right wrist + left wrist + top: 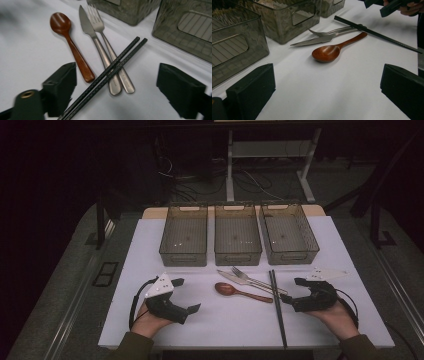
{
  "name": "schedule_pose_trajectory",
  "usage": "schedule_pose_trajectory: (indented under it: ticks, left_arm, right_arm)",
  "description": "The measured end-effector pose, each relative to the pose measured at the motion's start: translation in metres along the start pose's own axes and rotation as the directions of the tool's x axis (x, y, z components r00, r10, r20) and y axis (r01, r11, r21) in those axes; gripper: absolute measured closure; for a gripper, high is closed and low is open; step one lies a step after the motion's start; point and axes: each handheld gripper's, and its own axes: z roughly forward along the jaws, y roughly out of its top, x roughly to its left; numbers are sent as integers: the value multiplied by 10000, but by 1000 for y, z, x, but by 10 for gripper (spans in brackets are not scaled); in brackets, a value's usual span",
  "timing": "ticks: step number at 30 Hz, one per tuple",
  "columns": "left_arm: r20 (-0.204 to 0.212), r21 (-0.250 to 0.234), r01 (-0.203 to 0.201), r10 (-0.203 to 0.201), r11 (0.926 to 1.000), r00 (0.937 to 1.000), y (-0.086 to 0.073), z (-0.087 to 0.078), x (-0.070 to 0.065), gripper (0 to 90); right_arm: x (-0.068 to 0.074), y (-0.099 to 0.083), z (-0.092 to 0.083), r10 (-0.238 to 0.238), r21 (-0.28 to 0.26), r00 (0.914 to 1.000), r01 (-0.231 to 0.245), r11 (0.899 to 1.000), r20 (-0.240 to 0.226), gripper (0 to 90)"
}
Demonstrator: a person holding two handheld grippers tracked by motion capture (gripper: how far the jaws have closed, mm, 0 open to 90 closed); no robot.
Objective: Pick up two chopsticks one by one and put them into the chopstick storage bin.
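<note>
Nearest to me, my left hand-held gripper (181,296) rests on the white bench (150,250) with its jaws spread wide, pinching nothing. My right hand-held gripper (291,290) sits opposite, jaws also spread and nothing between the pads — the black chopsticks (277,307) lie just beside it, crossing over the handles of the knife (98,47) and fork (110,50). Left of those lies the wooden spoon (240,291), bowl toward my left gripper, between the two grippers. Farther back stand three smoky plastic bins (237,232) in a row.
</note>
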Motion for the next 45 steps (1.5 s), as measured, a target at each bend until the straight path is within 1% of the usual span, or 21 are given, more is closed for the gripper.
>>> schedule_pose_trajectory:
  ticks: [1, 2, 3, 5, 6, 7, 8, 9, 10, 11, 12, 13, 16, 18, 22, 24, 28, 35, 39, 42, 45]
  left_arm:
    - [20, 19, -13, 13, 10000, 10000, 0, 1, -1, 0]
    - [48, 58, 17, -17, 10000, 10000, 0, 3, -2, 0]
    - [62, 135, 13, -14, 9999, 10000, -1, 4, -2, 0]
    - [89, 148, 64, -66, 9999, 9999, -1, 6, -3, 0]
    - [87, 164, 83, -85, 9998, 9999, -2, 6, -4, 0]
    - [82, 204, 53, -55, 9998, 10000, -2, 7, -5, 0]
    - [63, 241, 47, -49, 9997, 10000, -1, 7, -5, 0]
    - [72, 259, 38, -40, 9997, 10000, -1, 7, -6, 0]
    - [55, 253, 35, -36, 9997, 10000, -1, 7, -6, 0]
    - [40, 264, 32, -33, 9996, 10000, -1, 6, -7, 0]
    - [50, 284, 42, -44, 9996, 10000, -1, 7, -7, 0]
    - [56, 315, 35, -37, 9995, 10000, -2, 6, -7, 0]
    - [45, 298, 96, -98, 9995, 9999, -2, 6, -6, 0]
    - [11, 280, 58, -59, 9996, 10000, -2, 4, -5, 0]
    - [-13, 216, 101, -101, 9997, 9999, -1, 4, -5, 0]
    - [-21, 232, 82, -81, 9997, 10000, -1, 4, -5, 0]
    - [11, 216, 95, -95, 9997, 10000, -1, 4, -4, 0]
    - [28, 219, 51, -51, 9997, 10000, -2, 4, -4, 0]
    - [17, 193, 61, -62, 9998, 10000, -2, 4, -5, 0]
    - [22, 226, 39, -40, 9997, 10000, -2, 4, -5, 0]
    - [36, 266, 17, -18, 9996, 10000, -2, 4, -4, 0]
  right_arm:
    - [0, 1, 2, 28, 87, 10000, -28, 10000, 71, 192]
    - [-1, 3, 6, 39, 155, 9999, -41, 9999, 150, 236]
    - [-2, 3, 7, 132, 256, 9997, -137, 9996, 213, 246]
    - [-4, 4, 11, 179, 380, 9996, -187, 9991, 216, 303]
    - [-4, 4, 11, 179, 380, 9996, -187, 9991, 216, 303]
    - [-5, 5, 14, 252, 517, 9994, -264, 9983, 233, 348]
    - [-5, 6, 16, 254, 611, 9994, -267, 9978, 213, 370]
    - [-5, 6, 16, 254, 611, 9994, -267, 9978, 213, 370]
    - [-5, 6, 17, 309, 688, 9993, -322, 9971, 201, 397]
    - [-5, 7, 20, 316, 868, 9994, -327, 9957, 135, 454]
    - [-5, 7, 20, 316, 868, 9994, -327, 9957, 135, 454]
    - [-3, 7, 20, 297, 992, 9995, -305, 9946, 89, 510]
    - [0, 5, 20, 351, 1213, 9994, -339, 9920, -80, 587]
    - [3, 4, 19, 400, 1334, 9991, -381, 9903, -114, 623]
    - [7, 2, 21, 440, 1522, 9989, -408, 9875, -176, 650]
    - [10, 0, 23, 351, 1630, 9993, -331, 9861, -97, 659]
    - [11, -1, 24, 357, 1730, 9993, -340, 9843, -64, 669]
    - [18, -5, 26, 342, 1912, 9993, -303, 9811, -173, 685]
    - [18, -6, 25, 359, 1908, 9992, -320, 9811, -167, 696]
    - [18, -7, 25, 493, 1995, 9986, -449, 9789, -171, 703]
    - [17, -7, 25, 503, 1972, 9987, -476, 9792, -86, 705]
